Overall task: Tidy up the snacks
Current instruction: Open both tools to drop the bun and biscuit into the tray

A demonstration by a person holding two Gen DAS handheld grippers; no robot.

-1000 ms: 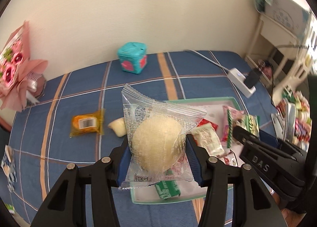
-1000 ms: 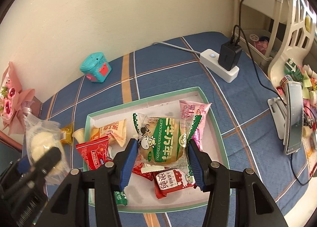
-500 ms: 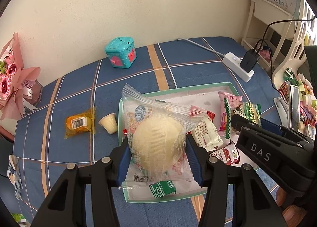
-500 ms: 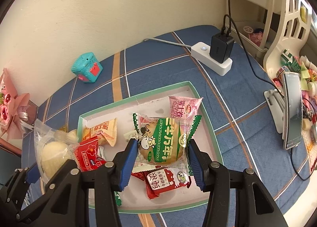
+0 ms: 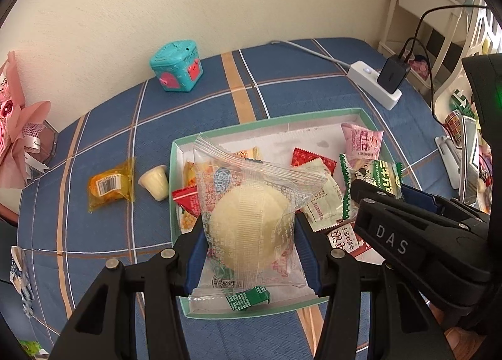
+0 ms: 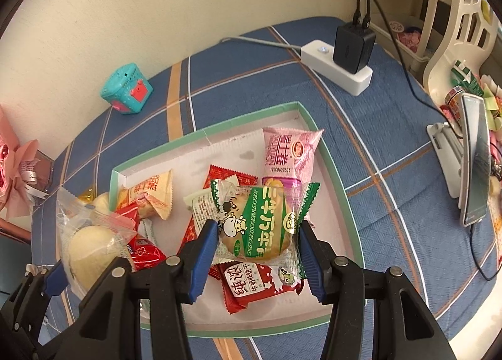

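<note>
Two snacks, a pale bun (image 5: 248,222) in our left tongs (image 5: 249,253) and a green-wrapped cake (image 6: 260,228) in our right tongs (image 6: 259,253), are hanging gripped over the half-filled tray (image 6: 335,178), while two more are waiting beside its left edge.

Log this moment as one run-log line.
left claw: shut on clear-wrapped bun | right claw: shut on green-wrapped cake | both over tray | outside tray: orange packet, jelly cup

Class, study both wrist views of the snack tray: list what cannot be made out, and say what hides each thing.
- Left wrist view: the tray's middle floor and some packets, hidden behind the clear-wrapped pale bun in the left gripper.
- Right wrist view: the snacks under the green-wrapped cake held by the right gripper.
- Left wrist view: the pink bouquet, cut off by the picture's edge.
</note>
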